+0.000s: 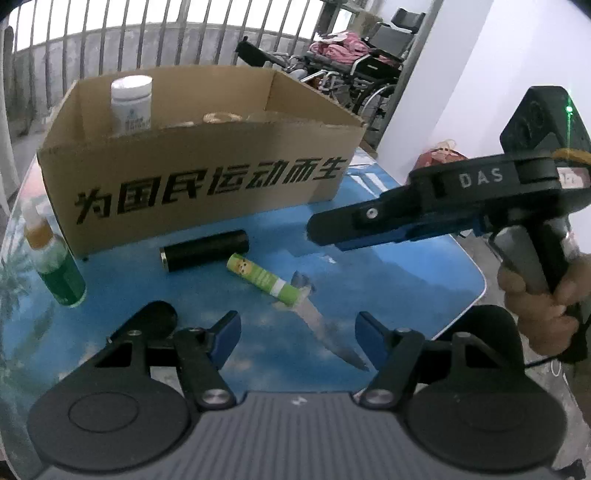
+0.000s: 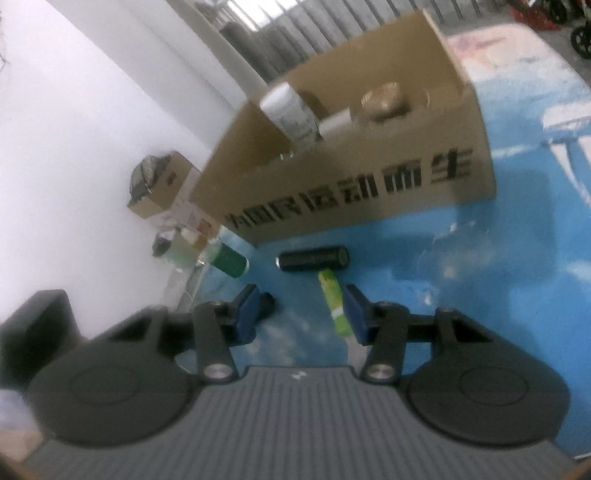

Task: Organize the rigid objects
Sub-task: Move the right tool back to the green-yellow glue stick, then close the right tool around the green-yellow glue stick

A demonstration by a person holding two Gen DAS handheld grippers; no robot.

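An open cardboard box [image 1: 207,184] with black lettering stands at the back of the blue table [image 1: 388,288]. It holds a white jar [image 1: 131,103] and tape rolls [image 2: 384,99]. In front of the box lie a black cylinder [image 1: 205,254] and a knife with a green handle [image 1: 264,282] and a bare blade [image 1: 325,332]. A green bottle [image 1: 55,266] stands at the left. My left gripper [image 1: 297,339] is open above the blade, holding nothing. My right gripper [image 2: 301,317] is open and empty, with the green handle [image 2: 334,299] just beyond its right finger. It hovers at the right [image 1: 325,236], gripped by a hand.
The table's rounded edge [image 1: 476,295] runs close on the right. Behind the box are a metal railing [image 1: 147,33] and a wheelchair [image 1: 369,70] with pink cloth. A white wall is on the right. A small cardboard box [image 2: 159,188] and jars sit beyond the table's left end.
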